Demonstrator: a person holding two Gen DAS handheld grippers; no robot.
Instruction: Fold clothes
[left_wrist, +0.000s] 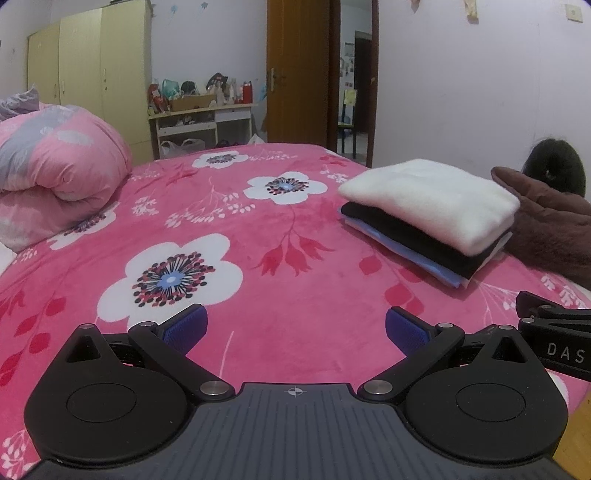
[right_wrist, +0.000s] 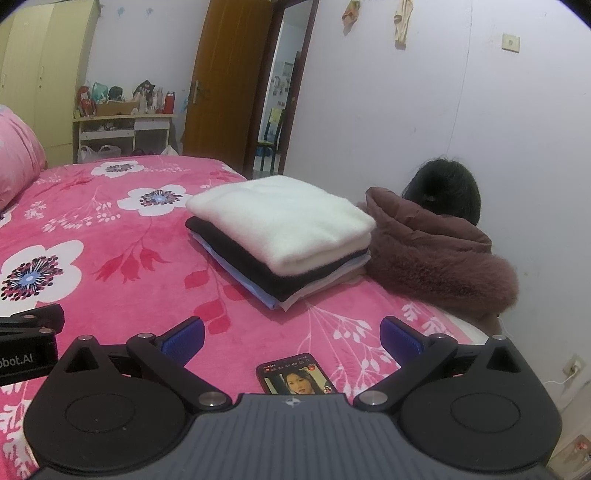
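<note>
Two grippers observed, both low over the near edge of the bed. The left gripper (left_wrist: 295, 328) stands with its two blue pads spread wide, nothing between them. The right gripper (right_wrist: 292, 338) is likewise spread wide and empty. In the left view a corner of the right gripper shows at the right edge; in the right view a corner of the left gripper shows at the left edge.

One phone (right_wrist: 297, 373), screen lit, lies flat on the bedspread at lower centre of the right view, just ahead of the right gripper's body.

One stack of folded clothes (right_wrist: 280, 236) sits at centre of the right view and at middle right of the left view (left_wrist: 428, 218). Four layers counted where edges show: white on top, black beneath, then a pale layer and a light blue one at the bottom. Edges roughly aligned.

One brown coat (right_wrist: 436, 254) lies heaped at the right, touching the stack. Behind it, one person's dark hair (right_wrist: 443, 188) shows against the wall.

Surface: a pink bedspread (left_wrist: 258, 236) with large white flowers. One rolled pink quilt (left_wrist: 55, 162) at middle left.

Room: a yellow wardrobe (left_wrist: 92, 74) upper left, a cluttered shelf (left_wrist: 203, 118) beside it, an open brown door (left_wrist: 299, 70) at top centre, white walls.
</note>
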